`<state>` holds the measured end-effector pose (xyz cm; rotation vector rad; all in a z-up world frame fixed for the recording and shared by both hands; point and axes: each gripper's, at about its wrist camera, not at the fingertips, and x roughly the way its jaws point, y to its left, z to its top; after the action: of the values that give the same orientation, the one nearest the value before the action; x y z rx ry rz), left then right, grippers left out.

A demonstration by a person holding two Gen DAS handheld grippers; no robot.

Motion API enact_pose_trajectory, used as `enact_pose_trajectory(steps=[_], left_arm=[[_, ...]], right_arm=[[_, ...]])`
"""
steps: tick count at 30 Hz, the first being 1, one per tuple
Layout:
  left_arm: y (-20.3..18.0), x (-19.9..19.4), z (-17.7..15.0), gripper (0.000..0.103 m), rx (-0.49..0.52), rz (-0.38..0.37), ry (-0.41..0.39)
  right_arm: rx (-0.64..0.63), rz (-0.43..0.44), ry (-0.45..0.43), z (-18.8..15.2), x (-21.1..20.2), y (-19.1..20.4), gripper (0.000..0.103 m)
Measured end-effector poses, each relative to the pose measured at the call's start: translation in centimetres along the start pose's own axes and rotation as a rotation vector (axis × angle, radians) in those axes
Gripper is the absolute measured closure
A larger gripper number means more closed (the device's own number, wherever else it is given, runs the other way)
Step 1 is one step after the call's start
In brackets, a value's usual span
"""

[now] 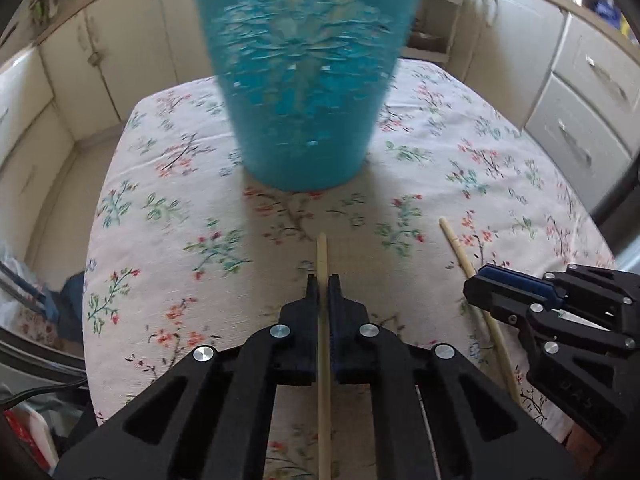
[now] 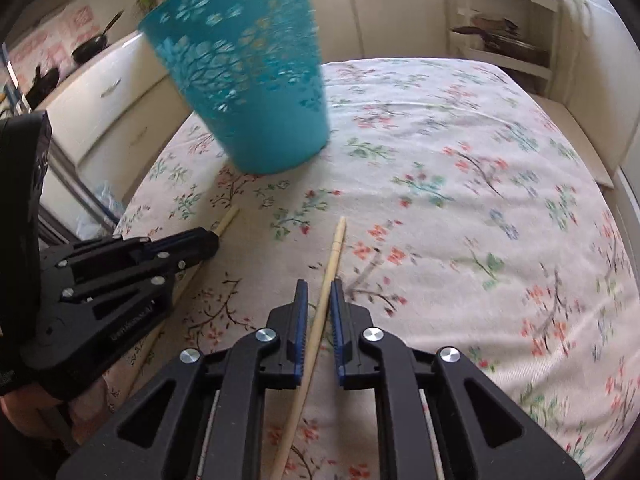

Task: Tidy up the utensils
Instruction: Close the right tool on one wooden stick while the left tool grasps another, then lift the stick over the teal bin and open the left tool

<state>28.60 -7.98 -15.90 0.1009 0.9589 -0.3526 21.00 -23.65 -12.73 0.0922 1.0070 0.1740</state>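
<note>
A: What has the left tool [image 1: 323, 280] got?
B: It is closed on a pale wooden stick [image 1: 323, 256]; the stick runs straight between the pads and its tip pokes out ahead of them, toward the blue basket [image 1: 304, 80].
A: And the right tool [image 2: 319, 286]?
B: A second wooden stick [image 2: 334, 252] lies slantwise between its jaws. The jaws stand a little apart around it, and the stick touches the right pad near the tip, but I cannot tell whether it is pinched.
A: Where is all this?
B: Over a bench with a flowered cloth [image 2: 460, 184]. The basket stands on that cloth, beyond both sticks and apart from them. Seen from the left wrist, the right tool sits just beside, lower right, with its stick crossing under it
</note>
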Motion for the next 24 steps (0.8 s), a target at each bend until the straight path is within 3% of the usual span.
enact_pose_trajectory(steps=[6,13,18,24], left_arm=[[-0.4,0.1,0.2,0.098,0.037,-0.003,0.01],[0.6,-2.1,0.5,0.098,-0.019,-0.127,-0.006],[1.8,-7.9,1.7,0.098,-0.06,-0.26,-0.143],[3.0,-14.6,6.5,0.098,-0.132,-0.34,-0.355]], right_arm=[[-0.052,-0.019,-0.063,-0.5,0.4,0.8,0.091],[-0.023,0.002,-0.072,-0.5,0.2,0.4,0.091],[-0.023,-0.001,-0.073,-0.5,0.2,0.5,0.091],[-0.024,-0.002,-0.073,-0.6,0.1,0.5,0.091]])
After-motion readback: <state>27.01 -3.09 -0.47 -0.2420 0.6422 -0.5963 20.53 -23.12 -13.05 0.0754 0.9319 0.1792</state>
